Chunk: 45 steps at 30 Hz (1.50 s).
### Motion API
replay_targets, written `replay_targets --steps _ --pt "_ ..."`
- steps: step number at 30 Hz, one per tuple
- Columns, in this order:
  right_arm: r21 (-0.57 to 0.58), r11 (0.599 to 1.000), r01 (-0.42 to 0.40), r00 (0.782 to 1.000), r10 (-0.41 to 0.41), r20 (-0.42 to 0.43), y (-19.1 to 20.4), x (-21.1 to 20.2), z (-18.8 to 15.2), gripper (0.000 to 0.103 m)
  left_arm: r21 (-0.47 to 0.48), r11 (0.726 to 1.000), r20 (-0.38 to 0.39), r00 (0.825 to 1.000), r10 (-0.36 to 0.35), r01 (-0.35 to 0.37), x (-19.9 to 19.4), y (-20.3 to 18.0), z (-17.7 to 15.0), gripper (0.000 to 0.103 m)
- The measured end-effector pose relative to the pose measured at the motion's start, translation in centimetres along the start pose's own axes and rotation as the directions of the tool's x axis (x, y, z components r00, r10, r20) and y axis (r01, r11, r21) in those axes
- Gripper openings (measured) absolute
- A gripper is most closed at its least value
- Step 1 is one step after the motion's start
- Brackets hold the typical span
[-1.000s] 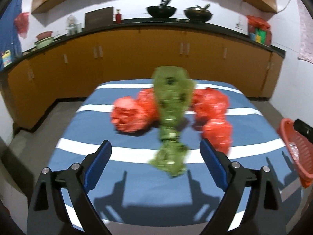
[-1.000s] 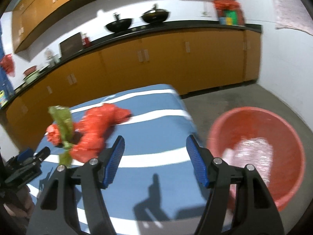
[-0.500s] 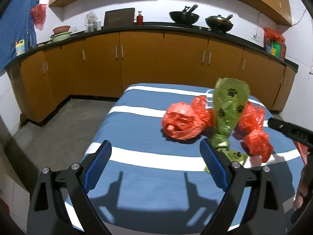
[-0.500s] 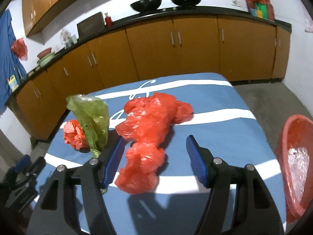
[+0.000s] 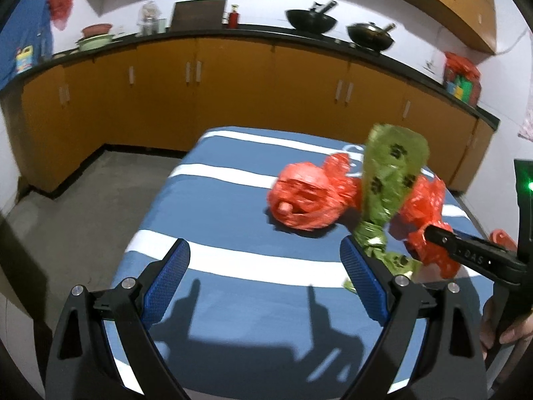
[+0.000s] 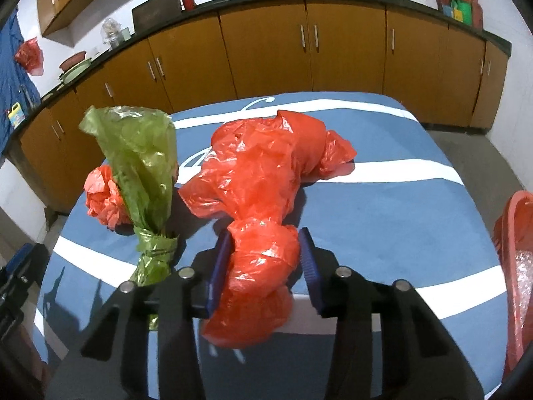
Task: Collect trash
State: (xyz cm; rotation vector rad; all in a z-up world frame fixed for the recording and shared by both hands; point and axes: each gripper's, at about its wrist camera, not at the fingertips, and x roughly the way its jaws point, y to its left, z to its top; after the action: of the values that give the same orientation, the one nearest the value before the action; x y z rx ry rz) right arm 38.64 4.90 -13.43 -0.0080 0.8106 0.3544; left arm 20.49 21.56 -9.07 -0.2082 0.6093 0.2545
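Three crumpled plastic bags lie on a blue, white-striped table (image 6: 383, 200). A long red bag (image 6: 263, 193) runs down the middle; my right gripper (image 6: 265, 256) is closed around its near knotted end. A green bag (image 6: 140, 163) stands upright to its left, also in the left wrist view (image 5: 389, 180). A smaller red bag (image 6: 103, 196) lies behind the green one, and shows in the left wrist view (image 5: 306, 196). My left gripper (image 5: 265, 273) is open and empty over the table's near left part. The right gripper's body shows at the right edge of the left wrist view (image 5: 466, 253).
A red plastic basket (image 6: 513, 266) stands on the floor to the right of the table, with clear plastic in it. Orange cabinets (image 5: 233, 90) with a black counter run along the far and left walls. Grey floor (image 5: 83, 193) lies left of the table.
My right gripper swung from the basket to the table, moved onto the long red bag and closed on its near end. My left gripper drifted left, staying open.
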Motion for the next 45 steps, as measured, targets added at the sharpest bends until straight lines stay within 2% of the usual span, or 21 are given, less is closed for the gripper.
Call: replay_targets --steps 7,12,18,23,25,30,35,45 --pt "0.072 0.997 -0.008 0.999 0.005 0.042 -2.7 -3.0 -1.4 0.038 0.034 0.994 -0.047 0.994 -0.098 0.099 1.5 -3.6 0.4 0.091" --pt "0.117 0.993 0.023 0.997 -0.032 0.077 -5.0 -5.2 -2.6 0.038 0.063 0.99 -0.089 0.988 -0.123 0.128 3.3 -6.8 0.7 0.089" --pt "0.147 0.987 0.064 0.993 -0.077 0.088 -7.7 -6.6 -3.0 0.038 0.079 0.988 -0.174 0.978 -0.114 0.129 6.5 -9.7 1.0 0.072" --pt "0.162 0.984 0.079 0.991 -0.095 0.095 -9.0 -7.3 -3.2 0.038 0.052 0.992 -0.221 0.97 -0.097 0.112 8.4 -10.1 1.0 0.061" --pt "0.164 0.983 0.084 0.99 -0.101 0.096 -9.3 -7.4 -3.3 0.038 0.052 0.993 -0.229 0.969 -0.095 0.109 8.6 -10.3 0.9 0.053" --pt "0.177 0.981 0.086 0.99 -0.104 0.096 -9.8 -7.7 -3.6 0.038 0.066 0.989 -0.231 0.966 -0.113 0.131 8.4 -10.8 0.6 0.029" --pt "0.179 0.98 0.084 0.989 -0.104 0.106 -9.8 -8.4 -3.6 0.038 0.08 0.985 -0.211 0.969 -0.13 0.15 7.0 -10.9 0.5 0.026" --pt "0.177 0.98 0.086 0.981 -0.114 0.156 -9.9 -11.4 -3.4 0.038 0.083 0.978 -0.168 0.97 -0.174 0.19 3.7 -10.4 1.3 0.026"
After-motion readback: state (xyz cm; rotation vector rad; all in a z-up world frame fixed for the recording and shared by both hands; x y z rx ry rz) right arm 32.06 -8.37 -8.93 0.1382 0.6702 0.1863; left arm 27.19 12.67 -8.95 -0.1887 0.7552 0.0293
